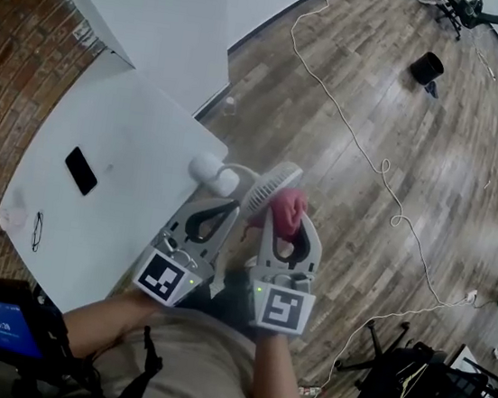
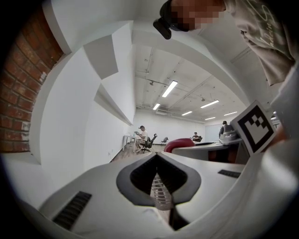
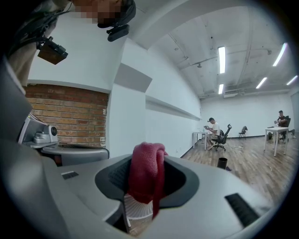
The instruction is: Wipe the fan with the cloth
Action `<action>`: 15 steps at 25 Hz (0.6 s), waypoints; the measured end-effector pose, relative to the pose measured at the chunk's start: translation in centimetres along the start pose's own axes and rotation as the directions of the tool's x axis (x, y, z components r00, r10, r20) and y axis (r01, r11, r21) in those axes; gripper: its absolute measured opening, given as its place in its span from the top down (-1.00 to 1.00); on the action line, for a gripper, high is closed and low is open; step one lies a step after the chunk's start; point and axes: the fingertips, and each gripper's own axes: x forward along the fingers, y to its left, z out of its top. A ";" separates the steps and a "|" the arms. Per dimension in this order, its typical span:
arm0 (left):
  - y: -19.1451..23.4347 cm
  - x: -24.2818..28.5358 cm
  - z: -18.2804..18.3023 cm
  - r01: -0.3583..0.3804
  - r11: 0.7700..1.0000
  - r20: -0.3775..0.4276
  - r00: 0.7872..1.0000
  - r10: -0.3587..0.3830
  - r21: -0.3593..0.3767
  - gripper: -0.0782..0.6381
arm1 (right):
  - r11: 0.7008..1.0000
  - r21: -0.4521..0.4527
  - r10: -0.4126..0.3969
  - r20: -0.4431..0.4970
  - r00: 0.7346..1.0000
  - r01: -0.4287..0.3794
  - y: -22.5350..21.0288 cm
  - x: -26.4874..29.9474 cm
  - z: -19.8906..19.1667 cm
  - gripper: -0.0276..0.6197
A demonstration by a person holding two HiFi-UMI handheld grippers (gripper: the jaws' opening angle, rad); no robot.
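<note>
— Status?
— Right tool (image 1: 287, 226) clamps red knitted cloth (image 1: 287, 206) against small white round-grilled fan (image 1: 272, 186), at white counter's (image 1: 118, 158) right edge.
— Left tool (image 1: 226, 207)?
— Jaws together, just left of fan.

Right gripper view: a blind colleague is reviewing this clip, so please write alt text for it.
The right gripper is shut on a bunched red cloth, with the white grille of a small fan just below it. Behind are a brick wall, white walls and a wood-floored office where people sit at desks.
</note>
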 end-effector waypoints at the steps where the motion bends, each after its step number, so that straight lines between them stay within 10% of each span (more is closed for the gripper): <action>1: -0.2 0.2 0.0 0.000 1.000 0.004 1.000 0.000 0.002 0.78 | 1.000 0.002 0.000 0.002 1.000 0.000 -0.3 0.0 0.0 0.39; 15: -0.6 2.6 0.4 -0.030 0.999 0.006 1.000 0.030 0.014 0.78 | 0.999 0.035 0.021 0.009 1.000 -0.022 -3.4 1.5 0.2 0.39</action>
